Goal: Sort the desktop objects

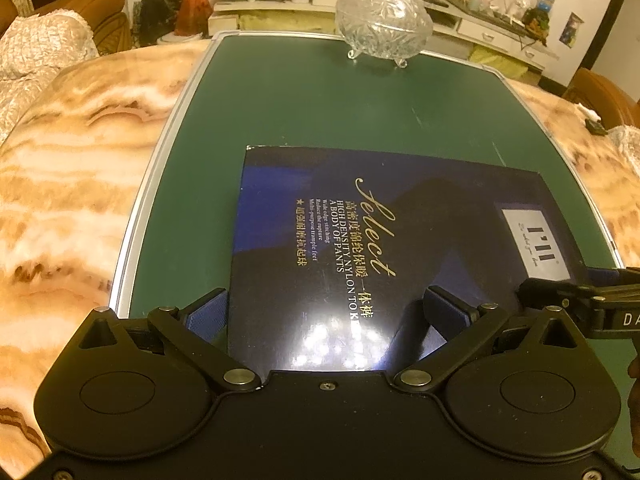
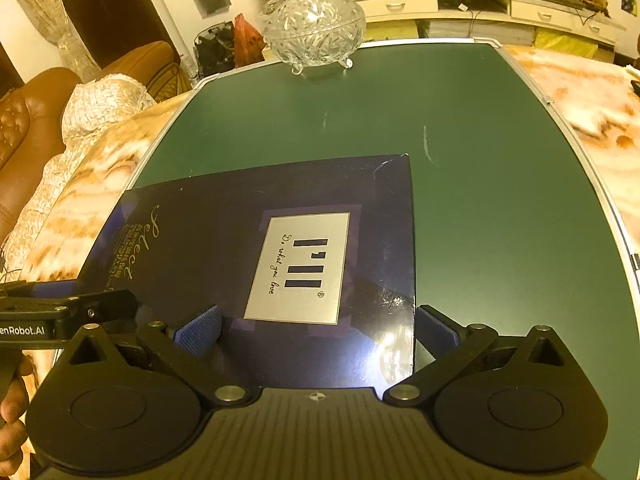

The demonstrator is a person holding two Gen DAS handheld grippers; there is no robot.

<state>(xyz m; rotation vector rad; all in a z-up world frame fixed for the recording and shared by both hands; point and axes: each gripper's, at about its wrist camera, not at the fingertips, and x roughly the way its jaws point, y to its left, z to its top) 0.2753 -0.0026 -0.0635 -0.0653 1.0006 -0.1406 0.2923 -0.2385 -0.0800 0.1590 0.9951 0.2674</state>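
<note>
A flat dark blue box [image 1: 384, 248] with gold lettering and a silver label lies on the green board [image 1: 304, 104]; it also shows in the right wrist view [image 2: 280, 248]. My left gripper [image 1: 326, 312] is open, its blue-padded fingers spread over the box's near left part. My right gripper [image 2: 316, 326] is open over the box's near right part, its right finger just past the box's right edge. Each gripper shows at the edge of the other's view. A lidded cut-glass bowl [image 1: 384, 20] stands at the board's far edge, also seen in the right wrist view [image 2: 316, 24].
The green board [image 2: 500, 160] has a silver frame and rests on a marble-patterned table [image 1: 72, 168]. Brown sofas with a quilted cover [image 2: 96, 112] stand to the left. White shelves with clutter [image 2: 500, 4] run along the back wall.
</note>
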